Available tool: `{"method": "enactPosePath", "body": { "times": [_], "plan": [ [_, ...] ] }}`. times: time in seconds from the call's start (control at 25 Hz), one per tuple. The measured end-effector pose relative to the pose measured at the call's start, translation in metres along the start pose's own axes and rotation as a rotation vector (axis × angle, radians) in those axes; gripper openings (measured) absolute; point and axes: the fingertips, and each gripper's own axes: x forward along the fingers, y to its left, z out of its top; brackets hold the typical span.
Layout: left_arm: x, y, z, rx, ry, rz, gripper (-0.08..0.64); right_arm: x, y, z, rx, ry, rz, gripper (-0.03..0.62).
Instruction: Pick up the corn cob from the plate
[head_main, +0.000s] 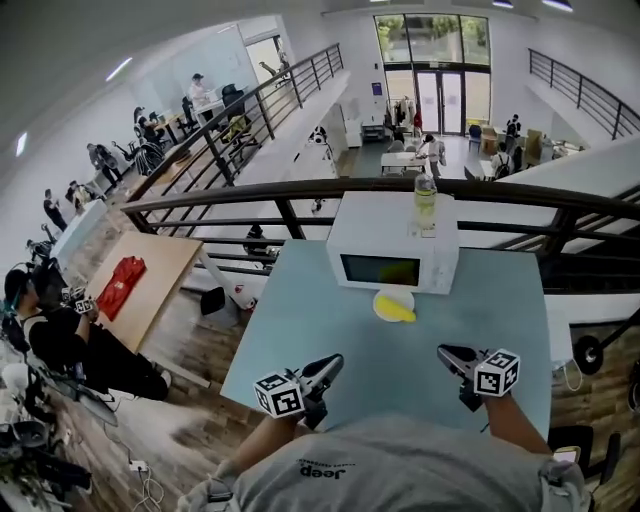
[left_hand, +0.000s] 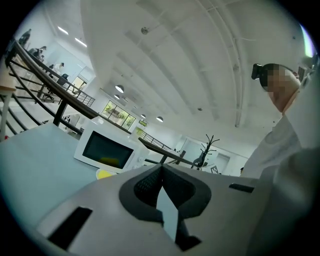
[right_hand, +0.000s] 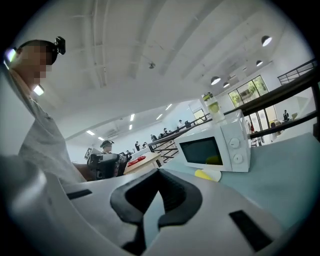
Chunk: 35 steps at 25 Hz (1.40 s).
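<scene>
The yellow corn cob (head_main: 400, 313) lies on a small white plate (head_main: 384, 299) on the pale blue table, right in front of the microwave door. It shows far off in the left gripper view (left_hand: 104, 174) and the right gripper view (right_hand: 203, 174). My left gripper (head_main: 331, 364) hovers over the table's near left part, jaws shut with nothing between them (left_hand: 161, 165). Level with it on the near right is my right gripper (head_main: 446, 352), also shut and empty (right_hand: 157, 172). Both are well short of the plate and point toward it.
A white microwave (head_main: 392, 245) stands at the table's far edge with a bottle (head_main: 425, 200) on top. A dark railing (head_main: 250, 195) runs behind the table (head_main: 300, 330), above a drop to a lower floor. Bare tabletop lies between the grippers and the plate.
</scene>
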Motion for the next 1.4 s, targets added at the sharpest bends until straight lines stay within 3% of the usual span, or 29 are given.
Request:
{"method": "enactPosePath", "body": {
  "times": [0.16, 0.4, 0.64, 0.88, 1.16, 1.4],
  "plan": [
    [0.039, -0.012, 0.000, 0.033, 0.058, 0.011, 0.017, -0.004, -0.034, 0.010, -0.017, -0.004, 0.026, 0.011],
    [0.061, 0.016, 0.002, 0.055, 0.138, 0.007, 0.018, 0.007, -0.065, 0.000, -0.011, 0.005, -0.013, 0.011],
    [0.083, 0.077, 0.006, 0.256, 0.295, -0.084, 0.018, 0.037, -0.085, -0.001, -0.022, 0.018, -0.149, 0.011],
    [0.119, 0.145, 0.004, 0.310, 0.392, -0.169, 0.018, 0.076, -0.083, -0.012, -0.001, 0.067, -0.204, 0.011],
    [0.178, 0.187, -0.033, 0.520, 0.517, -0.212, 0.031, 0.118, -0.117, -0.026, -0.012, 0.144, -0.184, 0.011],
    [0.225, 0.219, -0.063, 0.670, 0.576, -0.270, 0.152, 0.141, -0.148, -0.031, -0.014, 0.167, -0.143, 0.011]
  ]
}}
